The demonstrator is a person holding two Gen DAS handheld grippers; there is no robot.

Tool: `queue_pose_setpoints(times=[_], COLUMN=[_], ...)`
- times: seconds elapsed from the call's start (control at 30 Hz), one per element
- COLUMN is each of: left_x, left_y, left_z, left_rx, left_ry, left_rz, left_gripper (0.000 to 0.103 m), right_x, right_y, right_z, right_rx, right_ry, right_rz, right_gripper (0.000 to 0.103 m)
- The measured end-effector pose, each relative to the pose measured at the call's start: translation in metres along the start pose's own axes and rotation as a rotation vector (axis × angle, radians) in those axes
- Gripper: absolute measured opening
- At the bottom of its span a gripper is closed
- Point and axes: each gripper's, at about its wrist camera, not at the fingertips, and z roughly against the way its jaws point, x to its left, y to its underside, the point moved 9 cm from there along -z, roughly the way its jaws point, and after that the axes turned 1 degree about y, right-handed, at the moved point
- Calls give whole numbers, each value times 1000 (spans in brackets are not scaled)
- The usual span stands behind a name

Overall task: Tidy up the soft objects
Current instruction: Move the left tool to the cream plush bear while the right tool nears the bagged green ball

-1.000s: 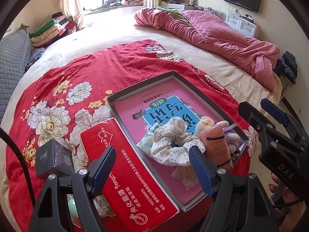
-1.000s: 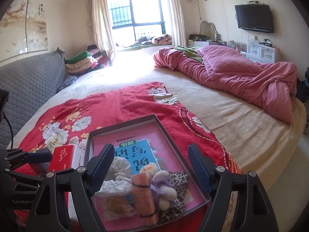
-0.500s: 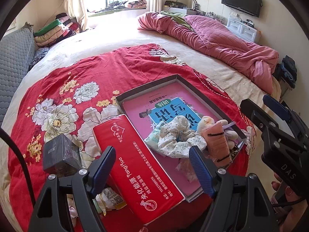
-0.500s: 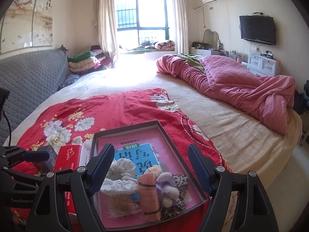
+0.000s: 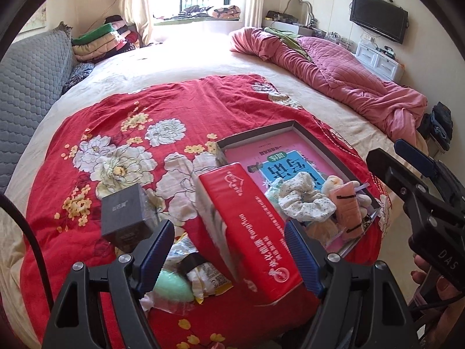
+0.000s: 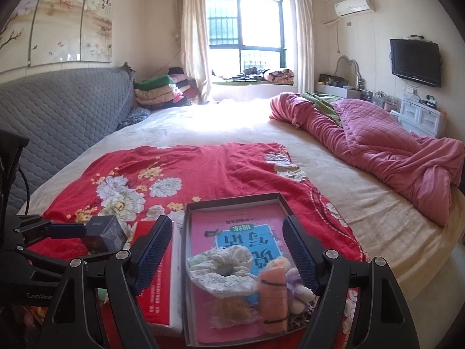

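On the red bedspread (image 5: 122, 122), soft scrunchies (image 6: 223, 267) already lie in the tray (image 6: 232, 200), both grippers, left gripper (image 5: 229, 250) and right gripper (image 6: 225, 250), hover empty with fingers spread, so sorting seems nearly done; next comes reaching for the green pouch (image 5: 171, 288) nearby.

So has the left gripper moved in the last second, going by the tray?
Yes. In the left wrist view the tray has slid right and the black box has come in closer, so the left gripper moved left and back.
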Motion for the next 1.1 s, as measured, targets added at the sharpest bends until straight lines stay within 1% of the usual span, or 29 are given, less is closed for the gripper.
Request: queue_pose_setpoints(times=[0.13,0.27,0.4,0.5,0.57,0.77,0.87,0.93,1.1], left_x=[44,94,137,160,171,186,185,183,174], left_y=[8,20,37,53,67,102,111,114,114], left_z=[15,26,35,34,29,1,-11,-17,-22], left_rx=[-16,-13,-6,15,42,125,144,151,153], left_ry=[-55,-104,-139,-151,-161,-164,-150,-143,-116], left_rz=[42,108,163,191,198,215,219,213,202], left_gripper=[77,77,77,77,77,77,77,77,77], right_x=[33,70,108,136,154,203,219,223,223], right_y=[-3,-3,2,11,19,59,82,91,101], right_z=[-2,-4,-7,-12,-17,-33,-39,-42,-53], right_rx=[10,30,55,87,115,225,255,266,296], right_ry=[-90,-189,-235,-259,-266,-311,-304,-306,-314], right_rz=[15,28,97,159,207,364,466,486,482], right_gripper=[79,80,80,80,80,80,80,80,80])
